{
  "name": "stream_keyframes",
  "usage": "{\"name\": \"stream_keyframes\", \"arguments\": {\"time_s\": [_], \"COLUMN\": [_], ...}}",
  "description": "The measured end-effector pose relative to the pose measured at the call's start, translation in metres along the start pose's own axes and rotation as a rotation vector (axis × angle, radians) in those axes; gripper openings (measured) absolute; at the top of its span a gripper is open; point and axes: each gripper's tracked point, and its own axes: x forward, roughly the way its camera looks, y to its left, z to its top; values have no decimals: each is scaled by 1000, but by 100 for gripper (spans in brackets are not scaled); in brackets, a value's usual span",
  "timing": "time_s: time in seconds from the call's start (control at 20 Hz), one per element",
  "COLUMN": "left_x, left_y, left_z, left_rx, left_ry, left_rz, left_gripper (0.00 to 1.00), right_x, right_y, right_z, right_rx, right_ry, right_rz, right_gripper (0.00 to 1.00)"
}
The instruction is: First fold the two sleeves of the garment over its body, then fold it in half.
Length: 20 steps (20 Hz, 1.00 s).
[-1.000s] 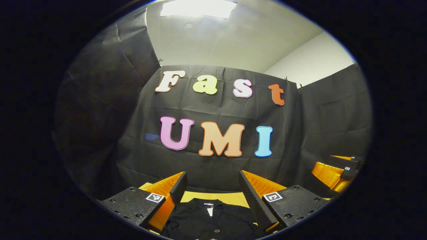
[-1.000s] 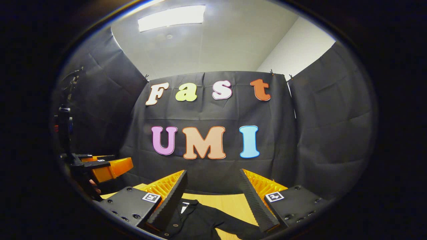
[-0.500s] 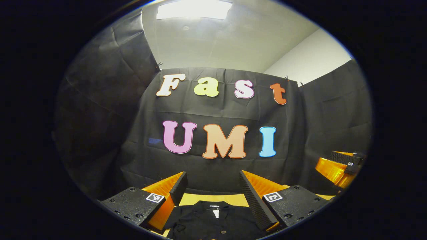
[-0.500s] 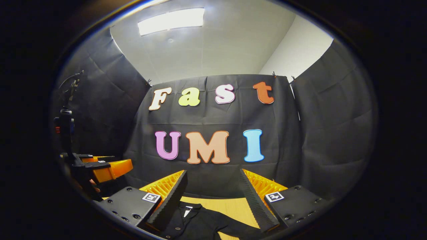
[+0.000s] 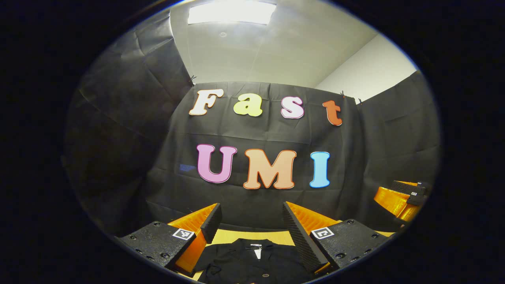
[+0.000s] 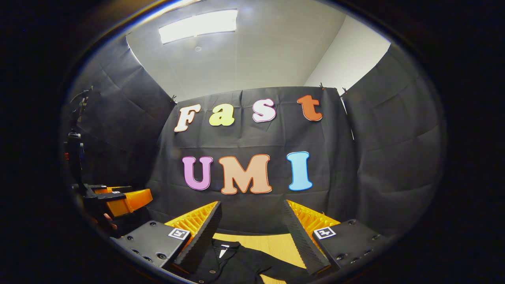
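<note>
A black buttoned shirt (image 5: 252, 262) with a collar lies flat on the wooden table (image 5: 232, 236), low in the left gripper view. My left gripper (image 5: 252, 221) hovers above its collar, open, with nothing between the fingers. In the right gripper view the same shirt (image 6: 232, 262) lies at the bottom, one sleeve (image 6: 282, 270) stretched out to the right. My right gripper (image 6: 252, 221) is open above it and holds nothing. The left gripper (image 6: 122, 199) also appears at the left edge of the right gripper view; the right gripper (image 5: 400, 197) appears at the right edge of the left gripper view.
Black cloth walls close the booth at the back and on both sides. A dark stand (image 6: 75, 157) with cables rises at the far left in the right gripper view. Bare wooden table (image 6: 272, 242) lies beyond the shirt.
Both views have shifted slightly; the shirt sits a little lower and farther in each. Both grippers stay open and apart from the cloth.
</note>
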Motion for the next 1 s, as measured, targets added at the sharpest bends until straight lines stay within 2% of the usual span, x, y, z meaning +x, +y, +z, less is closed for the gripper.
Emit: {"name": "stream_keyframes", "arguments": {"time_s": [0.4, 1.0], "left_x": [2, -7], "left_y": [13, 45], "left_z": [-5, -12], "left_rx": [3, 24], "left_ry": [9, 31], "left_rz": [25, 98], "left_gripper": [92, 92], "right_x": [4, 13], "right_y": [0, 20], "right_z": [-7, -27], "right_rx": [-4, 7], "right_ry": [11, 57], "right_rz": [2, 53], "right_gripper": [98, 98]}}
